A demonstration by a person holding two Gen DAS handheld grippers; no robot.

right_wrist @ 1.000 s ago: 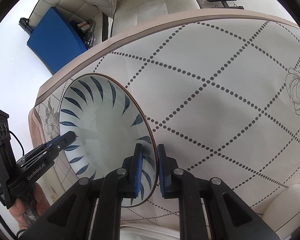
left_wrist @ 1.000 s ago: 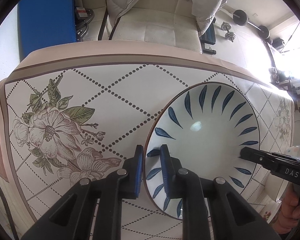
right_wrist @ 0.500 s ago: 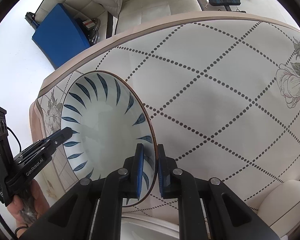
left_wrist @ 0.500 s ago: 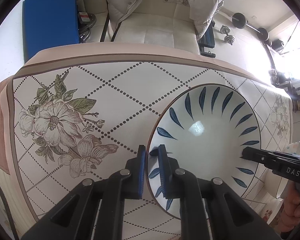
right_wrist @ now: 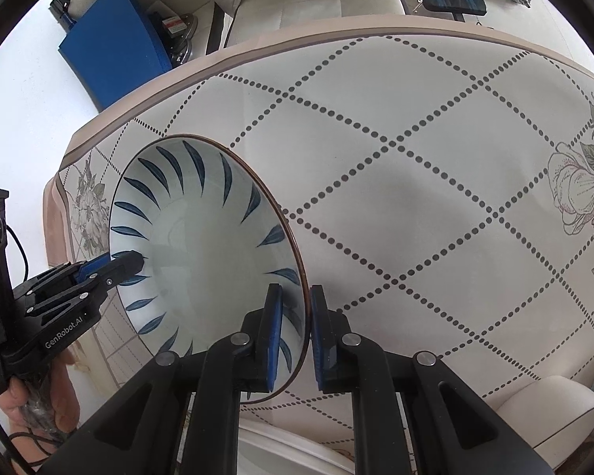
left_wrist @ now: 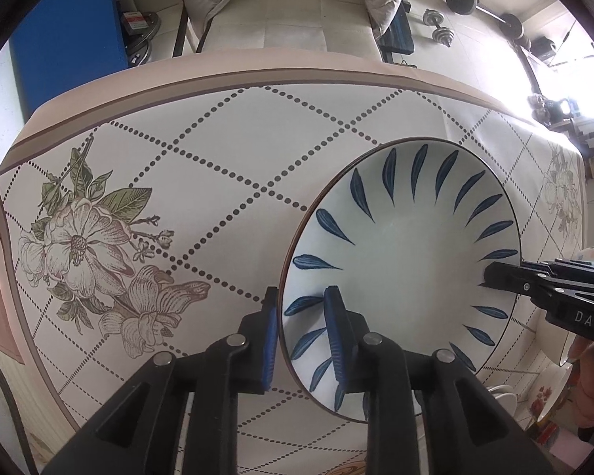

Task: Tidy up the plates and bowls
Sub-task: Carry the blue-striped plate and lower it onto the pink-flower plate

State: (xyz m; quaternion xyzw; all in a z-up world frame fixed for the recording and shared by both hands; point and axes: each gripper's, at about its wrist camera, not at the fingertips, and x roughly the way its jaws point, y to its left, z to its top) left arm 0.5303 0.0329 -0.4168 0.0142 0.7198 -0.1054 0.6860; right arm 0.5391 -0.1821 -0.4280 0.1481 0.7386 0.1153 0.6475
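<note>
Over the patterned counter, a blue-leaf bowl clamped at its right rim by the right tool, its left rim between the just-widened, no longer pressing pads of the left tool.

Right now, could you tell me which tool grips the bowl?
The right tool clamps the bowl; the left tool has just been opening, clear of the rim.

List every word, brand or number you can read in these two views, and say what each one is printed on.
"DAS": on the right gripper body, cut off by the frame edge.
"GenRobot.AI": on the left gripper body.
Red-and-white label on the item beside the blue panel: too small to read.
</note>
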